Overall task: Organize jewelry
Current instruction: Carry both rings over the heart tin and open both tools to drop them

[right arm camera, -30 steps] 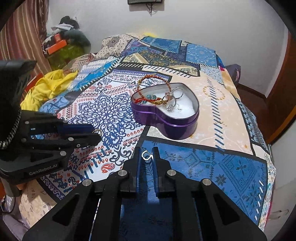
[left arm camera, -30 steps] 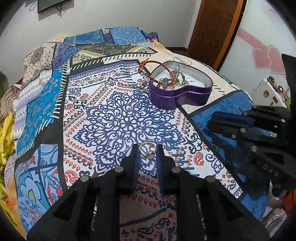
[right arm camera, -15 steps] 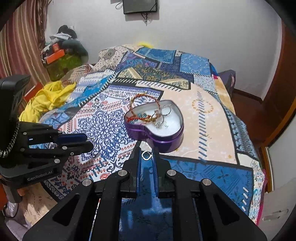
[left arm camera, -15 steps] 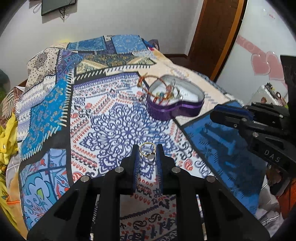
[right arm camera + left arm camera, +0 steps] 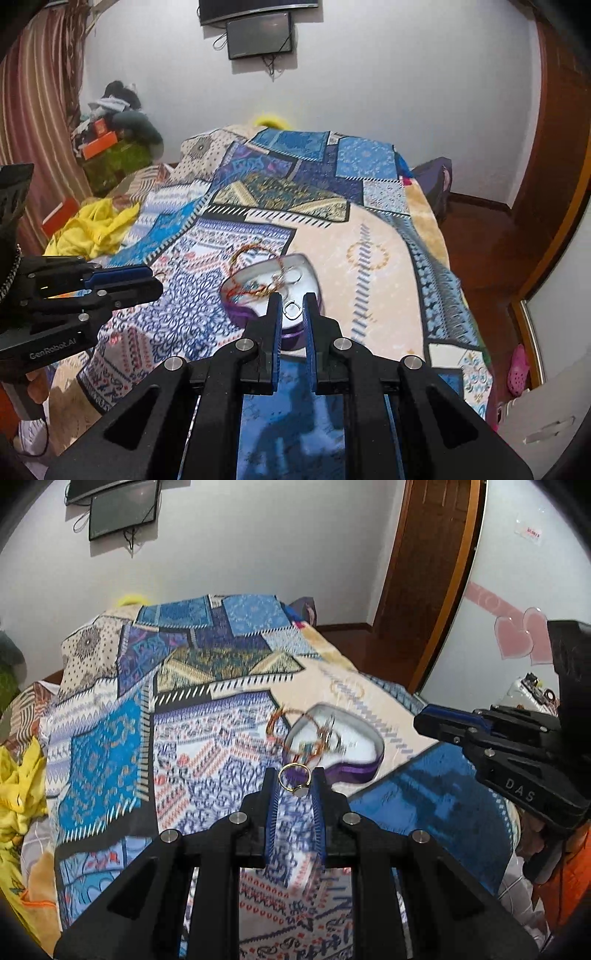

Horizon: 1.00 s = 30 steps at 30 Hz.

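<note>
Above patchwork bedspread (image 5: 110,738): my left gripper (image 5: 294,775) pinches gold ring (image 5: 293,777); right-wrist view alone shows my right gripper (image 5: 292,301) clamped on silver ring (image 5: 292,309); heart tin (image 5: 295,269) beyond.

The right gripper (image 5: 293,308) has its jaws clamped on a small silver ring (image 5: 292,309); just beyond sits a purple heart-shaped tin (image 5: 236,312) on the patchwork bedspread (image 5: 369,254), beaded bracelets (image 5: 255,271) draped over its rim; the left gripper (image 5: 157,284) hangs at left.
</note>
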Each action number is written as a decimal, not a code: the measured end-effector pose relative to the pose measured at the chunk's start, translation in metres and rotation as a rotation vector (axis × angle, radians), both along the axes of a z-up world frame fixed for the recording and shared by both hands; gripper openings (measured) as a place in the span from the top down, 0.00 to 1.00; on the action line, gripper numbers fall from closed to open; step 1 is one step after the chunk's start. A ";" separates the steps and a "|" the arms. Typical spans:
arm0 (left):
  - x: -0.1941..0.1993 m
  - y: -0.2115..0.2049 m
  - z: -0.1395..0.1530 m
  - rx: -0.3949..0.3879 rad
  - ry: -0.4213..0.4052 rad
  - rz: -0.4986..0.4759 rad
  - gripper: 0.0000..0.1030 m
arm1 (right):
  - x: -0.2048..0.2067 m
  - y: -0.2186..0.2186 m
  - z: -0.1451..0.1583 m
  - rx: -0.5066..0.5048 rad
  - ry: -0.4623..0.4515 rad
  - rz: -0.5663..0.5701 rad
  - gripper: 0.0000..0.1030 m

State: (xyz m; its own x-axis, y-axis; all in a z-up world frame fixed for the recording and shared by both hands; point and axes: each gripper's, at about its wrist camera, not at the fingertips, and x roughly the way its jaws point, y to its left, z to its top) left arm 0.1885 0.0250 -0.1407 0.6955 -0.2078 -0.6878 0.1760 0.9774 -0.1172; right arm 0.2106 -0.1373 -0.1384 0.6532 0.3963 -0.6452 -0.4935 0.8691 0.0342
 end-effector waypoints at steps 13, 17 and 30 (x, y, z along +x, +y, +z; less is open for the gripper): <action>0.031 -0.017 0.002 -0.027 -0.022 -0.025 0.84 | 0.023 0.008 -0.009 0.037 0.029 0.012 0.90; 0.041 -0.020 -0.012 -0.028 0.011 -0.040 0.84 | 0.028 0.011 -0.023 0.025 0.072 0.022 0.90; 0.063 -0.021 -0.042 -0.058 0.091 -0.070 0.84 | 0.035 0.009 -0.038 -0.004 0.119 0.047 0.90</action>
State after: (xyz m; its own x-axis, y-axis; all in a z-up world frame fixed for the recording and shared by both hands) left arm 0.2511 0.0036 -0.1825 0.6129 -0.2953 -0.7328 0.2299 0.9540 -0.1922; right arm 0.2452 -0.1282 -0.1766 0.5525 0.4218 -0.7189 -0.5259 0.8455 0.0919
